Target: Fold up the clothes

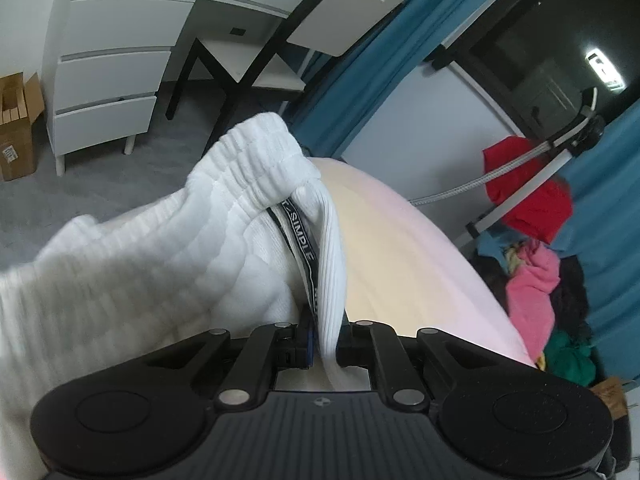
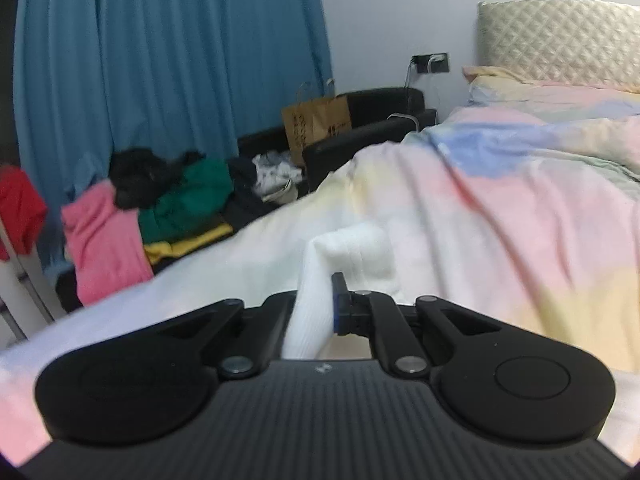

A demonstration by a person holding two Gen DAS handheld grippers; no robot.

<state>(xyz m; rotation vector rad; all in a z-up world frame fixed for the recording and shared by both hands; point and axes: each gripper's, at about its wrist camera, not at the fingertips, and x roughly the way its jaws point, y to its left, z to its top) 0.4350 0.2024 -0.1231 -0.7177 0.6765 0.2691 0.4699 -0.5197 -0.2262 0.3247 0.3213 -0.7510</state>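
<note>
A white ribbed garment (image 1: 168,256) with an elastic waistband and a black printed drawstring tape (image 1: 298,240) hangs up in front of the left wrist camera. My left gripper (image 1: 325,344) is shut on a fold of it near the waistband. My right gripper (image 2: 316,312) is shut on another part of the same white garment (image 2: 352,256), held just above the bed (image 2: 500,216) with its pastel cover. The rest of the garment between the two grippers is out of view.
A pile of clothes, pink (image 2: 104,240), green (image 2: 188,200) and black, lies on a dark sofa (image 2: 360,136) beside the bed, with a paper bag (image 2: 316,120). Blue curtains (image 2: 160,60) hang behind. A white drawer unit (image 1: 108,80), chair (image 1: 256,52) and cardboard box (image 1: 16,128) stand on the floor.
</note>
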